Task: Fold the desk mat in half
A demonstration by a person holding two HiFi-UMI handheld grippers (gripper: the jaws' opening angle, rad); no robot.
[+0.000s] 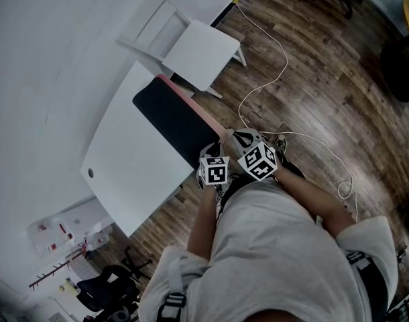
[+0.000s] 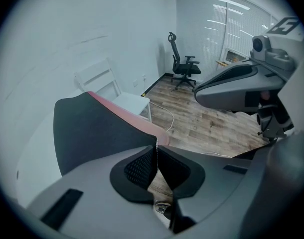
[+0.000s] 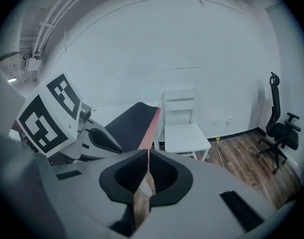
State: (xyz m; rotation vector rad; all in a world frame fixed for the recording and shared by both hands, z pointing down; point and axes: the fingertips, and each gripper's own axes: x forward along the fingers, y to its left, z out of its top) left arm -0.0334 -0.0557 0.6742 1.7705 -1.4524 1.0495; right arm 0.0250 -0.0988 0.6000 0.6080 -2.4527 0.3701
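I have both grippers at the near end of the desk. The desk mat lies black side up along the desk's right edge, and its pink side shows at the rim. The left gripper has its jaws clenched on the thin near edge of the mat, and the right gripper pinches the same edge just beside it. I judge that the grasp is made and the fold itself has not begun. Next I must lift this end and carry it to the far end, keeping both corners level.
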